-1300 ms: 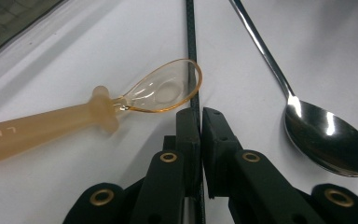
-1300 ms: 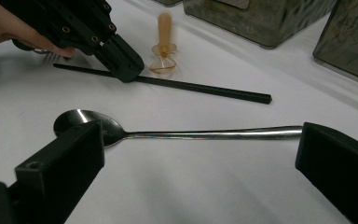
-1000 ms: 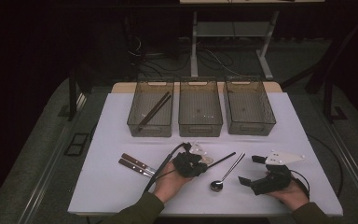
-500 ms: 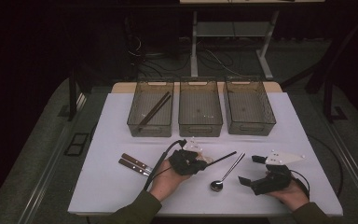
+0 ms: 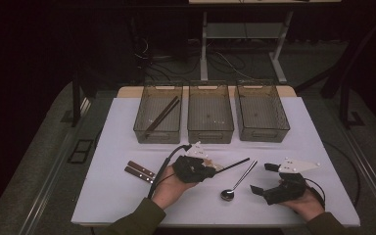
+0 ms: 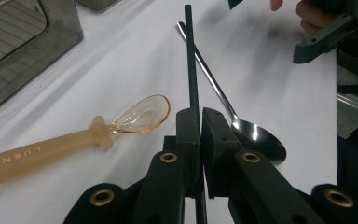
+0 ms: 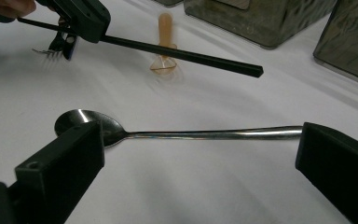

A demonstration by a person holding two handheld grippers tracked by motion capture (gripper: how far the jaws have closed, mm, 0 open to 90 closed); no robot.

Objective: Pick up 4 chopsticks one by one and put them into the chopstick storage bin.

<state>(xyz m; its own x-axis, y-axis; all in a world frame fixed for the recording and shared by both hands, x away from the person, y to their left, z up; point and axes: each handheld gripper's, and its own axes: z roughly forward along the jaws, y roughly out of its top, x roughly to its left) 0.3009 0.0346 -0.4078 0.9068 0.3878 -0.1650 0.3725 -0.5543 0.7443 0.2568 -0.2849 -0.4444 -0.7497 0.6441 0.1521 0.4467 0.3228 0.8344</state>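
My left gripper (image 5: 211, 169) (image 6: 200, 116) is shut on a thin black stick (image 5: 235, 163) (image 6: 190, 56), held just off the white table and pointing right toward the far side. That stick (image 7: 182, 55) and the left gripper (image 7: 81, 16) show at the top of the right gripper view. A metal spoon (image 5: 237, 181) (image 6: 242, 126) (image 7: 200, 135) lies on the table between the two hands. An amber plastic spoon (image 6: 74, 140) (image 7: 164, 46) lies under the left gripper. My right gripper (image 5: 262, 178) (image 7: 196, 158) stands open, its jaws on either side of the metal spoon without touching it.
Three translucent grey bins (image 5: 159, 131) (image 5: 210, 131) (image 5: 264, 132) stand in a row at the back; the left one holds brown sticks (image 5: 162, 115). Two brown-handled pieces (image 5: 139, 171) lie left of the left hand. A fork (image 7: 51, 49) lies near the left gripper.
My left gripper has risen a little with the black stick in it. The right hand and the metal spoon have stayed where they were.
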